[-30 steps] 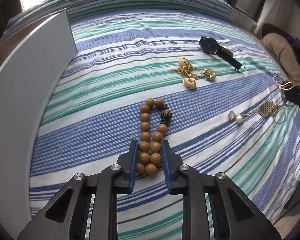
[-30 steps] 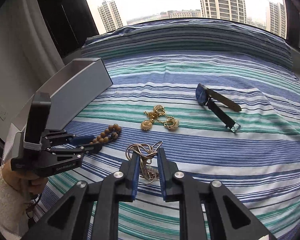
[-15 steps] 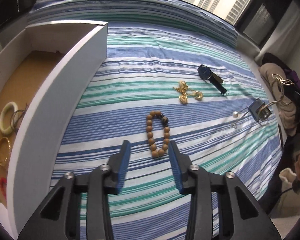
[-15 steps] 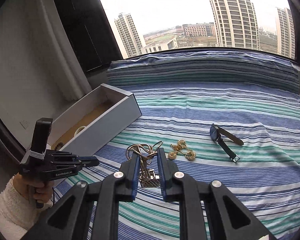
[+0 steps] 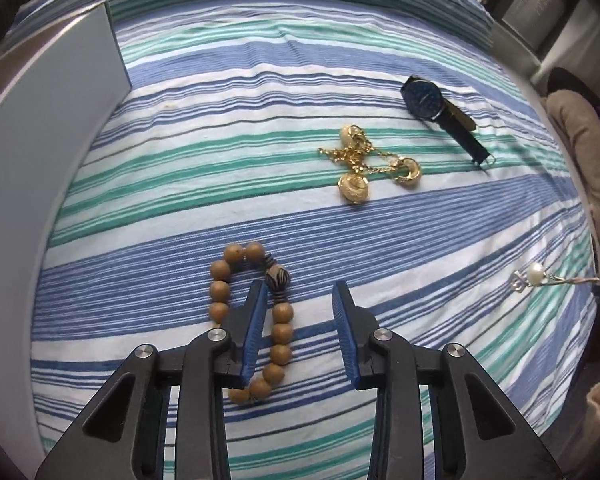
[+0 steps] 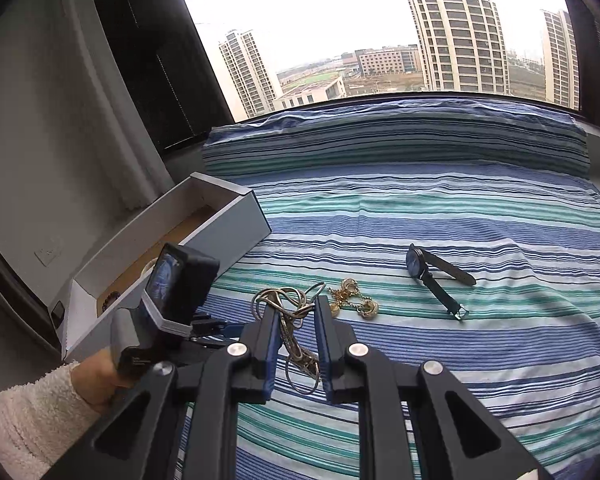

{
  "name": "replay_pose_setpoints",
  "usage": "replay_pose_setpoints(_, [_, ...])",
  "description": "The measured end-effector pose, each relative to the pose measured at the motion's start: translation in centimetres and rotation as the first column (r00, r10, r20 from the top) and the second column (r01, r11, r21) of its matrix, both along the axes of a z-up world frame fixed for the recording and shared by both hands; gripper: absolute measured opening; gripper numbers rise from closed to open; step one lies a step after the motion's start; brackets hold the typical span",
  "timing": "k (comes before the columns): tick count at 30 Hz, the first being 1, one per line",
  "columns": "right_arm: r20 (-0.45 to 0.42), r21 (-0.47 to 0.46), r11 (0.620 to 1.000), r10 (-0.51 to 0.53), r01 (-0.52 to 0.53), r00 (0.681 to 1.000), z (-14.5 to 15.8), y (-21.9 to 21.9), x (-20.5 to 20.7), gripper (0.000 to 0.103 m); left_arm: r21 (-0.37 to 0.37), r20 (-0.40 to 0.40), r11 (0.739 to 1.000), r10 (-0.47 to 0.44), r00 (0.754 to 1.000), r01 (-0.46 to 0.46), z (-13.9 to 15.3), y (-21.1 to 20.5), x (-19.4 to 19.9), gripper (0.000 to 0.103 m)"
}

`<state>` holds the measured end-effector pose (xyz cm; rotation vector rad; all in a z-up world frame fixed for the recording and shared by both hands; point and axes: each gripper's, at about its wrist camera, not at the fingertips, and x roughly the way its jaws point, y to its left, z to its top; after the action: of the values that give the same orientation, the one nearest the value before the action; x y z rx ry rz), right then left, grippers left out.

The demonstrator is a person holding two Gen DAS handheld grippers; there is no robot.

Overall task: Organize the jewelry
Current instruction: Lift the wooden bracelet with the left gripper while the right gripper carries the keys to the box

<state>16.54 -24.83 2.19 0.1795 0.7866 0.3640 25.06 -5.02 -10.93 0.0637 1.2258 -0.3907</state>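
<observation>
A brown wooden bead bracelet (image 5: 278, 334) lies on the striped bedspread (image 5: 220, 128). My left gripper (image 5: 300, 292) is open just above it, with the left finger over the loop and some beads between the jaws. My right gripper (image 6: 298, 308) is shut on a tangled silver-gold chain necklace (image 6: 288, 304) and holds it above the bed. A pearl end of that necklace (image 5: 536, 274) shows at the right of the left wrist view. The left gripper's body (image 6: 172, 300) shows in the right wrist view.
A gold chain with shell charms (image 5: 360, 168) (image 6: 354, 302) and a blue-faced watch (image 5: 440, 112) (image 6: 432, 272) lie on the bed. A long white box (image 6: 172, 248) holding some bracelets stands at the left; its wall (image 5: 40, 128) fills the left wrist view's left side.
My left gripper has let go of the bead bracelet, lifted, opened, and come back down over it. My right gripper has lifted the chain necklace off the bed.
</observation>
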Motion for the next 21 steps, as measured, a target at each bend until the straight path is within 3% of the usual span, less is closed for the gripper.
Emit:
replay_pose_setpoints(2, [-0.003, 0.001, 1.0, 0.0, 0.0, 1.0, -0.1, -0.3, -0.2, 0.017, 0.032, 0.031, 0.999, 0.0, 1.0, -0.001, -0.2, -0.4, 0.1, 0.027])
replay_pose_setpoints(3, [-0.004, 0.004, 1.0, 0.0, 0.0, 1.0, -0.1, -0.4, -0.2, 0.017, 0.048, 0.046, 0.999, -0.002, 0.999, 0.0, -0.3, -0.6, 0.1, 0.01])
replay_pose_setpoints(8, [0.001, 0.032, 0.999, -0.001, 0.001, 1.0, 0.8, -1.1, -0.4, 0.017, -0.039, 0.036, 0.999, -0.004, 0.999, 0.006, 0.8, 0.8, -0.6, 0.01])
replay_pose_setpoints(15, [0.025, 0.052, 0.996, 0.07, -0.072, 0.997, 4.4, 0.2, 0.7, 0.017, -0.202, 0.118, 0.979, 0.048, 0.992, -0.023, 9.7, 6.8, -3.6, 0.01])
replay_pose_setpoints(21, [0.063, 0.061, 0.986, 0.15, -0.154, 0.987, 7.7, 3.9, 3.6, 0.017, -0.248, 0.215, 0.964, 0.156, 0.964, -0.1, 18.4, 14.1, -5.1, 0.011])
